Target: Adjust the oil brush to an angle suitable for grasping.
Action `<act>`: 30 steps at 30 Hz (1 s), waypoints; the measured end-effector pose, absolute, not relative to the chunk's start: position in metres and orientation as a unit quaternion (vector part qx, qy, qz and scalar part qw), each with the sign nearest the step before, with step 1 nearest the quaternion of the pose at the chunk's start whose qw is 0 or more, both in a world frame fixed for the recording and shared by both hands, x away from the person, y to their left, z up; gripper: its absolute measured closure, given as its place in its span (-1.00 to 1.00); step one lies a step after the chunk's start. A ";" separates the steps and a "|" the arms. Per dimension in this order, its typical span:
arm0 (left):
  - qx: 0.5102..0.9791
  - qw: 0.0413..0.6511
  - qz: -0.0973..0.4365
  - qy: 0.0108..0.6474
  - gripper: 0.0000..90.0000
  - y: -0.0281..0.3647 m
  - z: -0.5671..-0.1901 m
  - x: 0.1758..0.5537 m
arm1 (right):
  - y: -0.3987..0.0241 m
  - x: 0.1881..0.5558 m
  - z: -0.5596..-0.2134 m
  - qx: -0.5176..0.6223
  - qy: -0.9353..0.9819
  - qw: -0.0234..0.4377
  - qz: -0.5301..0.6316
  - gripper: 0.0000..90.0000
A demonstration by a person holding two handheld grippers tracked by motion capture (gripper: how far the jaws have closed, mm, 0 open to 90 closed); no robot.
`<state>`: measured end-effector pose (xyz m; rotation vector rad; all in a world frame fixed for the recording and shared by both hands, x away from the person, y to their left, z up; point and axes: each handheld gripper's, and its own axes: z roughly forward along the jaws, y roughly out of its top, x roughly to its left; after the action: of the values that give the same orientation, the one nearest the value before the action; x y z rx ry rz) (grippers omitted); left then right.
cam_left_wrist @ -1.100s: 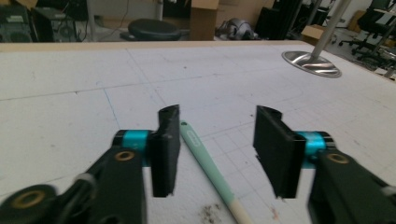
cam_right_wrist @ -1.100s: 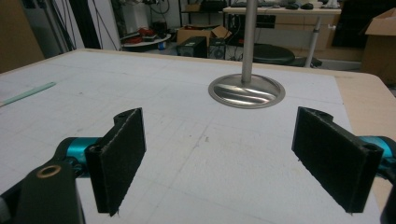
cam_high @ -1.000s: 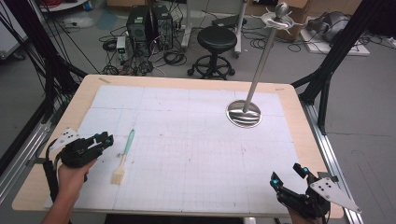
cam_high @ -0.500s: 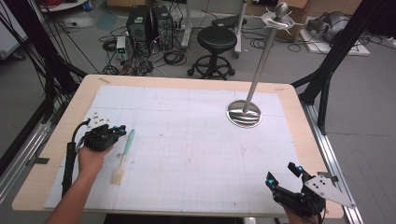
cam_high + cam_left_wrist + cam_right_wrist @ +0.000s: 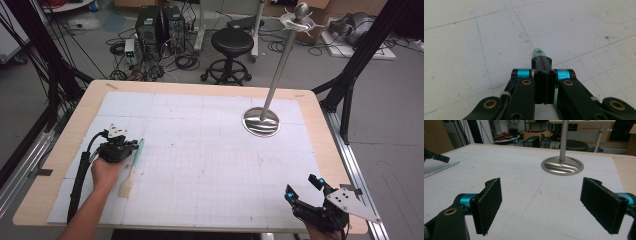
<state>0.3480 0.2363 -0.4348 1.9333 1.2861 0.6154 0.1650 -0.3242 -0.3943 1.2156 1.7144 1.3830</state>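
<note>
At the left of the high view, the left gripper [image 5: 131,148] sits low on the white gridded mat [image 5: 210,165], right at the green handle of a pastry brush [image 5: 132,167]. The brush's long axis runs from its green tip at the upper end, down and slightly left, to the pale bristle head in the lower left of the frame. In the left gripper view its jaws are pressed flat together, having just closed, and the handle's rounded end with its hanging hole pokes out just beyond them [image 5: 539,52], so the gripper [image 5: 541,61] appears to lie over or beside the handle; whether it actually pinches it I cannot tell. This hand is by far the nearer one.

Moving right, the middle of the mat is bare. Upper right of centre stands a metal stand [image 5: 261,120], a round shiny base with a tall pole, well apart from the brush and not in its way.

At the lower right the right gripper [image 5: 304,190] rests near the table [image 5: 320,107] edge, jaws spread wide and empty [image 5: 550,205], facing the stand's base [image 5: 562,165].
</note>
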 end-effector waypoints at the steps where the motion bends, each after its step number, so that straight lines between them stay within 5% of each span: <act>1: 0.751 0.358 0.237 0.501 0.98 0.238 -0.436 0.349 | -0.324 0.165 -0.394 0.460 0.648 0.308 0.523 -0.63; 11: 0.755 0.371 0.206 0.500 0.98 0.224 -0.445 0.351 | -0.326 0.166 -0.395 0.462 0.646 0.307 0.524 -0.63; 30: 0.811 0.409 0.129 0.398 0.96 0.183 -0.447 0.328 | -0.321 0.166 -0.395 0.460 0.650 0.304 0.523 -0.63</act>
<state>0.3283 0.1831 -0.4466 2.0425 1.0021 0.3252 0.1664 -0.3210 -0.3951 1.2182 1.7228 1.3844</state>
